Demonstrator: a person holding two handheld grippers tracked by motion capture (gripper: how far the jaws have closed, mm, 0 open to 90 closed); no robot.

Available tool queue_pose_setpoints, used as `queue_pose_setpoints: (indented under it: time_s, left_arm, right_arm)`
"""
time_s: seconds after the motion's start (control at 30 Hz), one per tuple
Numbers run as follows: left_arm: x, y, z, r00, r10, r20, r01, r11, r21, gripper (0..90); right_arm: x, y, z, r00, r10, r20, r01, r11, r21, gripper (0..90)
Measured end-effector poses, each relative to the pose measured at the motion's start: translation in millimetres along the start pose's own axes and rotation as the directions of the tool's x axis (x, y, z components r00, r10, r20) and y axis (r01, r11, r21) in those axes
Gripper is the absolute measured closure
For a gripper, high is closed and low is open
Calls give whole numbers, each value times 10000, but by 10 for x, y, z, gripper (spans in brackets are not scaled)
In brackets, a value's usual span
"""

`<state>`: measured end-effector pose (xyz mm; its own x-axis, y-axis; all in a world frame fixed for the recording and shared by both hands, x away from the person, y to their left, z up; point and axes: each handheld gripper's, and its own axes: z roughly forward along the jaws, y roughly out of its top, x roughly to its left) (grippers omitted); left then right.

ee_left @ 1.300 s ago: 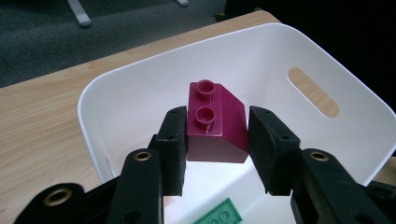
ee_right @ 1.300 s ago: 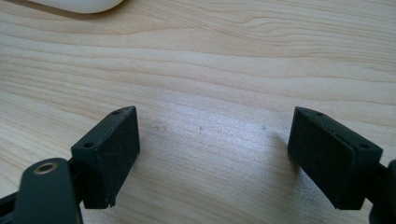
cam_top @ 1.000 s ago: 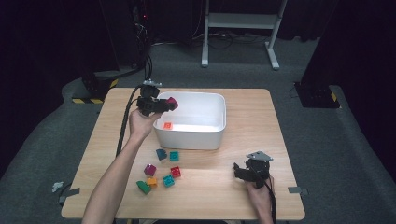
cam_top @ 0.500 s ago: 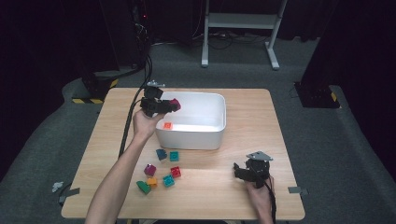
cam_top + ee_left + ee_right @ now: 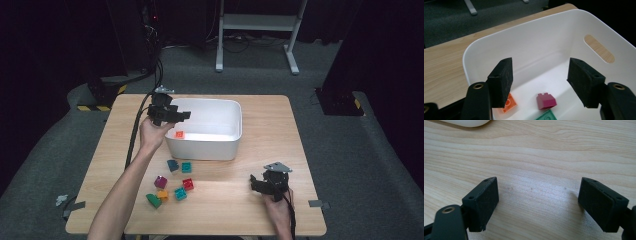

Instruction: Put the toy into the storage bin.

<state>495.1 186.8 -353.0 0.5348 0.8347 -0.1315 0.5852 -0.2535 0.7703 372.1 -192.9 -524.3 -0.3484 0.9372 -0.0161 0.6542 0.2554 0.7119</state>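
My left gripper (image 5: 182,116) hangs over the left rim of the white bin (image 5: 220,147), open, with nothing between its jaws. In the left gripper view (image 5: 540,67) the bin (image 5: 536,45) floor below holds a magenta brick (image 5: 546,100), an orange brick (image 5: 509,103) and a green brick (image 5: 547,116). The orange brick (image 5: 179,134) also shows from above. My right gripper (image 5: 256,182) rests low at the table's front right, open and empty; the right gripper view (image 5: 539,192) has bare wood between its jaws.
Several loose bricks lie in front of the bin: dark blue (image 5: 173,165), teal (image 5: 186,167), magenta (image 5: 160,182), red (image 5: 188,184), teal (image 5: 180,193), orange (image 5: 163,195), green (image 5: 153,200). A black cable (image 5: 134,140) trails off the table's left side.
The left gripper held a magenta brick over the bin's rim; its jaws are now open and the brick lies in the bin. The right gripper has not moved.
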Motion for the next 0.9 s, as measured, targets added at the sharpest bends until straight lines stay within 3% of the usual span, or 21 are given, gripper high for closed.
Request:
queue_pose_setpoints:
  time_s: [0.3, 0.53, 0.9]
  left_arm:
    - [43, -81, -173, 9999, -58, -90, 55, 9995, -313, 330]
    - [76, -174, -412, 9998, 58, -197, -70, 9981, -607, 319]
    - [156, -402, -740, 9983, -336, -473, 287, 9945, -1009, 302]
  right_arm:
    - [0, 0, 0, 10000, 1, 0, -1, 10000, 0, 166]
    - [0, 0, 0, 10000, 5, -1, -5, 10000, -2, 166]
    - [0, 0, 0, 10000, 3, -1, -3, 10000, -2, 166]
